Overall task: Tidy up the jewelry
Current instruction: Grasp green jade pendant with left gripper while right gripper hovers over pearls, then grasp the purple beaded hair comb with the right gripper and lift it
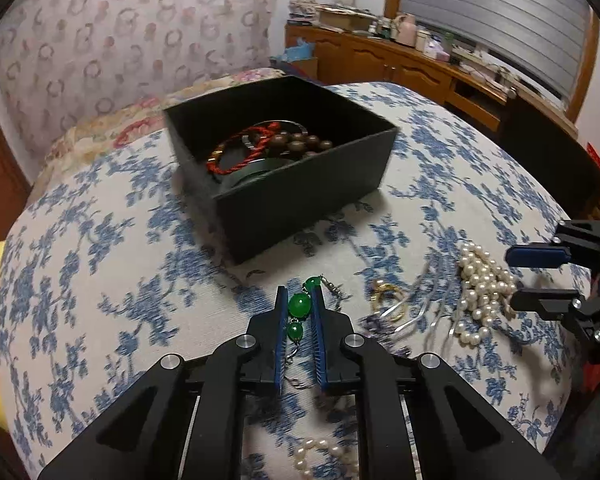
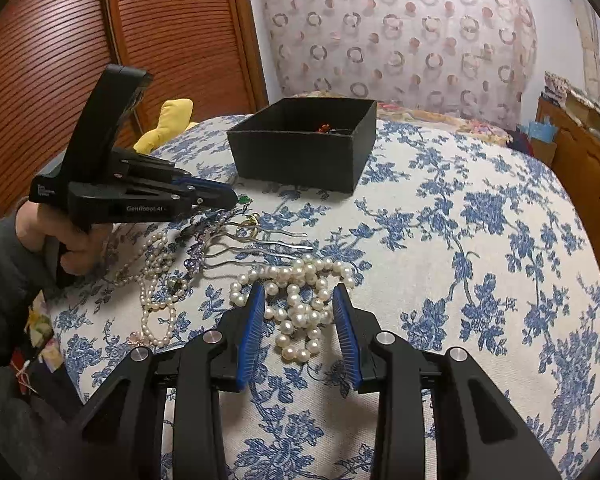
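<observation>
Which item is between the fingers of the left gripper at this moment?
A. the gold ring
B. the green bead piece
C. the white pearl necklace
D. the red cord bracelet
B: in the left wrist view, the left gripper is closed on the green bead piece, while the pearl necklace lies on the bedspread and the red cord bracelet sits in the black box.

Glossy green beads [image 1: 299, 305], lustrous pearls [image 2: 300, 300], matt black box [image 1: 300, 200], woven floral cloth [image 2: 460, 280], ribbed blue gripper pads [image 2: 252, 332].

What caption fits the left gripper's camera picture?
Left gripper pinches green beads near a black box on the flowered bedspread.
</observation>
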`<state>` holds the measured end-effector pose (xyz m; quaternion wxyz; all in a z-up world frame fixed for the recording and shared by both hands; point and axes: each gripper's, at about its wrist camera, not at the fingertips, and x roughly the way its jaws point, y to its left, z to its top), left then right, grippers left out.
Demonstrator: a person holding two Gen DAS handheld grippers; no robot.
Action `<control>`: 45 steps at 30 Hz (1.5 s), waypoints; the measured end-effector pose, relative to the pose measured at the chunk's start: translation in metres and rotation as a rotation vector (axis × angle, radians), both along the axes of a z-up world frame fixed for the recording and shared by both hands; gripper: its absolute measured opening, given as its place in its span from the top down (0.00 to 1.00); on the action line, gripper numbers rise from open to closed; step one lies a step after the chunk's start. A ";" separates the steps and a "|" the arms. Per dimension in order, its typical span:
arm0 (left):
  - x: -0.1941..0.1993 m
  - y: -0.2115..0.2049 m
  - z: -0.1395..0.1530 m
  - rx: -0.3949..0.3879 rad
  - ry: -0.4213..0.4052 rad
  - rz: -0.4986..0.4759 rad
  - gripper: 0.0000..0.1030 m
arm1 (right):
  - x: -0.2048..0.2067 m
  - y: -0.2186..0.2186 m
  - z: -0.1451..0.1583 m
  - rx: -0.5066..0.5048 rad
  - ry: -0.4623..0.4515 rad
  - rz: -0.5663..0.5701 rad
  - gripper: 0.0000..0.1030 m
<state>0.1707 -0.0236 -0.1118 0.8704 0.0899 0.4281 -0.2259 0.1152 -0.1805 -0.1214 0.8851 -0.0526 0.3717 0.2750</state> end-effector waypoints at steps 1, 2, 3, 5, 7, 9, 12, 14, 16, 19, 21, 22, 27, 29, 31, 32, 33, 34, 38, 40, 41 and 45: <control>-0.001 0.003 0.001 -0.002 -0.006 0.008 0.90 | -0.001 0.004 0.001 0.003 0.000 0.012 0.63; -0.003 0.006 0.002 -0.009 -0.011 0.016 0.90 | -0.002 0.006 0.002 0.002 -0.003 0.019 0.63; -0.005 0.010 0.004 -0.017 -0.016 0.027 0.90 | -0.001 0.013 0.004 0.001 -0.006 0.031 0.63; -0.009 0.017 0.007 -0.028 -0.032 0.053 0.90 | -0.001 0.023 0.006 0.007 -0.005 0.053 0.63; -0.013 0.024 0.012 -0.042 -0.047 0.072 0.90 | 0.001 0.037 0.008 0.008 -0.006 0.078 0.63; -0.018 0.030 0.014 -0.041 -0.061 0.087 0.90 | 0.002 0.048 0.010 0.000 -0.010 0.105 0.63; -0.019 0.035 0.014 -0.038 -0.063 0.098 0.90 | 0.006 0.067 0.011 -0.022 -0.010 0.139 0.63; -0.020 0.039 0.014 -0.035 -0.070 0.112 0.90 | 0.009 0.077 0.011 -0.026 -0.007 0.153 0.63; -0.020 0.045 0.017 -0.050 -0.077 0.127 0.90 | 0.012 0.086 0.011 -0.028 0.000 0.169 0.63; -0.022 0.054 0.024 -0.069 -0.096 0.147 0.90 | 0.016 0.098 0.008 -0.076 -0.005 0.178 0.63; -0.024 0.059 0.027 -0.073 -0.108 0.158 0.90 | 0.017 0.106 0.005 -0.106 0.000 0.183 0.63; -0.025 0.061 0.029 -0.072 -0.113 0.162 0.90 | 0.018 0.108 0.003 -0.116 0.002 0.186 0.63; -0.026 0.070 0.030 -0.082 -0.120 0.186 0.90 | 0.018 0.120 -0.006 -0.185 -0.006 0.202 0.63; -0.026 0.073 0.030 -0.089 -0.120 0.191 0.90 | 0.018 0.123 -0.006 -0.201 -0.010 0.207 0.65; -0.027 0.074 0.031 -0.094 -0.125 0.193 0.90 | 0.020 0.121 -0.008 -0.215 -0.010 0.209 0.76; -0.028 0.073 0.032 -0.096 -0.127 0.192 0.90 | 0.020 0.122 -0.008 -0.215 -0.013 0.212 0.76; -0.028 0.073 0.034 -0.097 -0.131 0.191 0.90 | 0.020 0.120 -0.008 -0.210 -0.010 0.215 0.76; -0.029 0.072 0.036 -0.099 -0.136 0.189 0.90 | 0.019 0.119 -0.007 -0.207 -0.010 0.217 0.76; -0.031 0.069 0.046 -0.110 -0.157 0.183 0.90 | 0.013 0.107 0.002 -0.173 -0.029 0.221 0.78; -0.032 0.067 0.052 -0.114 -0.169 0.180 0.90 | 0.009 0.101 0.009 -0.150 -0.044 0.219 0.78; -0.032 0.066 0.055 -0.115 -0.175 0.179 0.90 | 0.007 0.099 0.014 -0.140 -0.053 0.220 0.78; -0.030 0.061 0.069 -0.122 -0.203 0.172 0.90 | 0.004 0.087 0.039 -0.097 -0.105 0.217 0.78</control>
